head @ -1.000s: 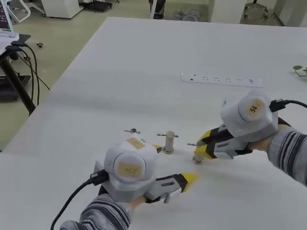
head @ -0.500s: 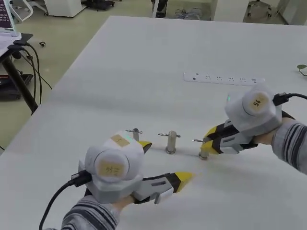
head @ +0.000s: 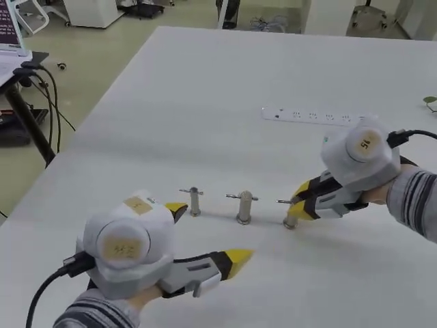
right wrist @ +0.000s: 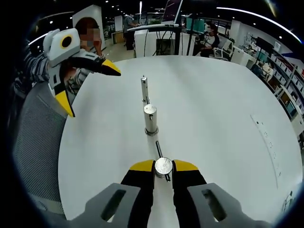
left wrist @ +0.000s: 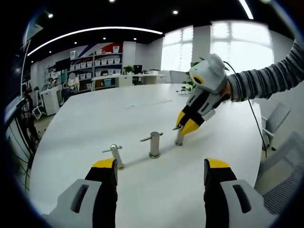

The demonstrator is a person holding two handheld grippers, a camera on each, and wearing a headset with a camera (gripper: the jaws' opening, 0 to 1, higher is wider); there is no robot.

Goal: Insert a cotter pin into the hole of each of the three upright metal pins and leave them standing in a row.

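You are drawing the left gripper (head: 209, 232) back toward yourself and off to your left, away from the row of pins. Its upper jaw tip, a second ago beside the middle metal pin (head: 244, 206), is now sitting just left of the leftmost metal pin (head: 194, 202). That pin, earlier half hidden behind the gripper body, is now showing in full.
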